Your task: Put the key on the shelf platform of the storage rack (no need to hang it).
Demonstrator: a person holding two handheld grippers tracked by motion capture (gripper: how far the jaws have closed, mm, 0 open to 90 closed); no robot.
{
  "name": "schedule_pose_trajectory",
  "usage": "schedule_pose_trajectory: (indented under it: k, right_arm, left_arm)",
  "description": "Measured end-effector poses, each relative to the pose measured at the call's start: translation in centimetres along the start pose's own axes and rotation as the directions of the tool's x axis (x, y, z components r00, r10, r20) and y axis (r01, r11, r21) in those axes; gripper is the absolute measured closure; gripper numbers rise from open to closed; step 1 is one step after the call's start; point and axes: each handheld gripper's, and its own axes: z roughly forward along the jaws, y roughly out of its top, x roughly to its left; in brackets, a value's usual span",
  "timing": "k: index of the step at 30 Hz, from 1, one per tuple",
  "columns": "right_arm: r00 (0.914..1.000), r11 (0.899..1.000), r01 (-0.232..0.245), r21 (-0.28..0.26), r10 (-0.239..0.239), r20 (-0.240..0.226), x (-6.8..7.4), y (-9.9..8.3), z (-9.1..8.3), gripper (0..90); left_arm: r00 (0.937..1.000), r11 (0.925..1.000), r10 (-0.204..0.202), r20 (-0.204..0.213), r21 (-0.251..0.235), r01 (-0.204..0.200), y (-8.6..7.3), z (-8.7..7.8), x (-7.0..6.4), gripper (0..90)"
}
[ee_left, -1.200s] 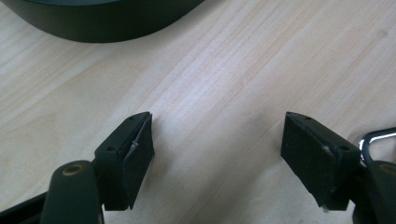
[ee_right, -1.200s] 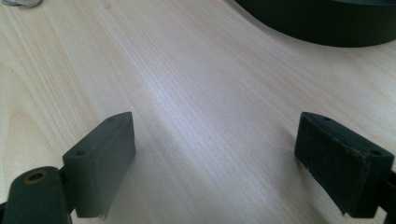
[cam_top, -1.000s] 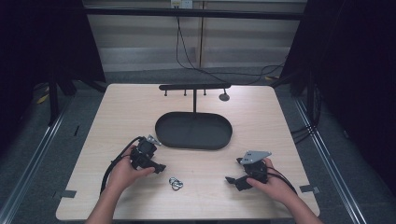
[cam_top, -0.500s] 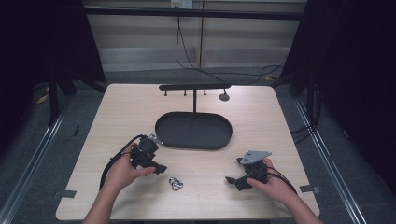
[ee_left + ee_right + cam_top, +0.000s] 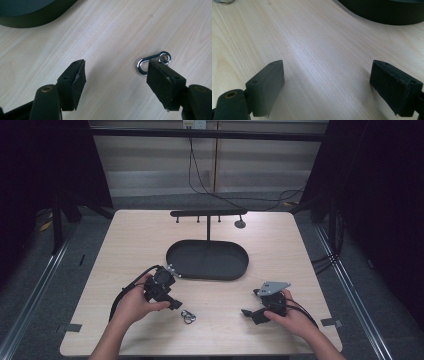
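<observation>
Bench: pale wood-grain laminate, square with rounded corners, matte. At centre of the high view, a black oval tray with a low raised rim; a thin post rises from its back edge to a black crossbar carrying small pegs.

Metal clip: small, silvery, polished, lying flat on the bench at lower centre of the high view, below the tray and well apart from it. In the left gripper view it reads as a snap hook, an open loop joined to a small round eye, at right of centre in the frame.

Left gripper: held in the left hand at lower left of the high view, forearm coming in from the bottom edge, nose pointed toward the clip. Its fingers are black, blocky, faced with foam-like pads, spread wide and empty. The right-hand finger in that view overlaps the eye end of the hook; contact cannot be judged.

Right gripper: at lower right of the high view, grey three-cornered plate on top, gripped by the right hand, pointing left. Its fingers stand wide apart over bare wood, holding nothing. The tray wall fills the upper right of the right gripper view.
</observation>
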Motion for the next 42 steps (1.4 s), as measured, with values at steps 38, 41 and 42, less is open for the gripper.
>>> schedule_pose_trajectory:
  k: [38, 41, 42]
  right_arm:
    - [1.0, 1.0, 0.0, 0.0, 0.0, 0.0, 0.0, 0.0, 0.0, 12.0]
    - [1.0, 1.0, 0.0, 0.0, 0.0, 0.0, 0.0, 0.0, 0.0, 12.0]
    - [1.0, 1.0, 0.0, 0.0, 0.0, 0.0, 0.0, 0.0, 0.0, 12.0]
  left_arm:
    - [0.9898, 0.9839, 0.135, 0.047, 0.113, -0.139, 1.6, 3.5, -4.0, 32.9]
    - [0.9885, 0.9825, 0.143, 0.05, 0.113, -0.147, 1.7, 3.6, -4.0, 32.9]
    - [0.9883, 0.9821, 0.143, 0.051, 0.116, -0.149, 1.7, 3.7, -4.0, 32.9]
